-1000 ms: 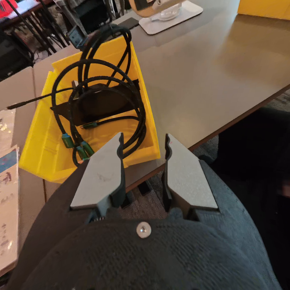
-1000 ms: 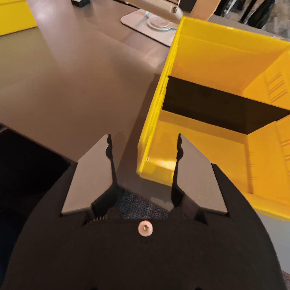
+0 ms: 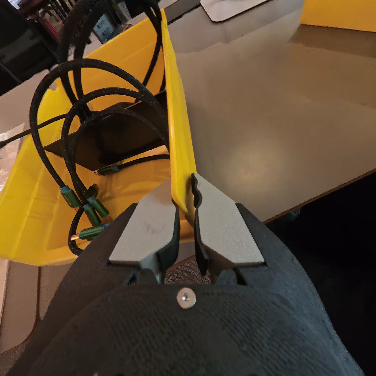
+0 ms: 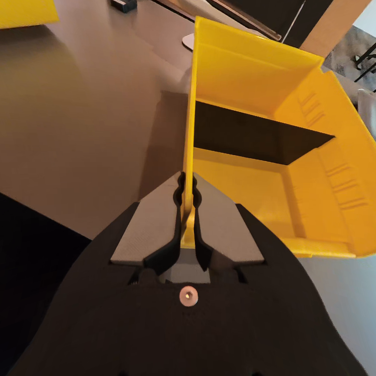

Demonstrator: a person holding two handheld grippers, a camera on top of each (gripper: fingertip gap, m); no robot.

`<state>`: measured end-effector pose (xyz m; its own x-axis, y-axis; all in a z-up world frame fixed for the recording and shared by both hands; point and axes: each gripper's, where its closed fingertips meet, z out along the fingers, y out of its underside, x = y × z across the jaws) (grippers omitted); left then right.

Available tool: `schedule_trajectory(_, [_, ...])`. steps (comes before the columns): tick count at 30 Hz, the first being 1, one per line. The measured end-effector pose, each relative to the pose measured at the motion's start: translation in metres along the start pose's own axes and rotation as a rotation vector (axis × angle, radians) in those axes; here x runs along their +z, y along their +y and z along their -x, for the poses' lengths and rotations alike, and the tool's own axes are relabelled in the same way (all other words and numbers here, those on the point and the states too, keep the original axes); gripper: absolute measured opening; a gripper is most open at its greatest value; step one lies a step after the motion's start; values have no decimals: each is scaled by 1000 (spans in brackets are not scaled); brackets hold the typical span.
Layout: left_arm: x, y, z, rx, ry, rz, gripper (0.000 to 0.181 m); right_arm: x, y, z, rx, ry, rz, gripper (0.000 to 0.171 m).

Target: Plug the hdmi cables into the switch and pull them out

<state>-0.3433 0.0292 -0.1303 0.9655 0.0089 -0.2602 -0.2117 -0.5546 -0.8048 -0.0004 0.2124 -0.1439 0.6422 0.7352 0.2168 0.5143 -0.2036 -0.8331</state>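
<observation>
The left gripper (image 3: pixel 184 195) has its jaws straddling the right-hand wall of a yellow bin (image 3: pixel 179 142), narrowed onto it. Inside that bin lie coiled black hdmi cables (image 3: pixel 71 162) with green plugs, beside a dark divider. The right gripper (image 4: pixel 188 190) has its jaws pinched tight on the left wall of a second yellow bin (image 4: pixel 244 77). Both bins sit on the brown worktop (image 3: pixel 274 122).

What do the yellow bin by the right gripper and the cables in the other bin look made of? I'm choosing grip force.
The yellow bin looks like thin moulded plastic with a smooth, slightly glossy finish: uniform colour, ribs moulded into one wall. The cables seem to have a woven fabric jacket, black flecked with green, matte; their plugs look like green metal shells, though painted plastic is possible.
</observation>
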Motion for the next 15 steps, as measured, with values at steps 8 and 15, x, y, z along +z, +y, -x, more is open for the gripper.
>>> schedule_trajectory(8, [-27,-16,-19,35,129,-35,14,-23,23,-35,86,14,0,5])
schedule_trajectory(15, [-95,18,83,-98,-137,-46,27,-46,51,-94,175,109,10,9])
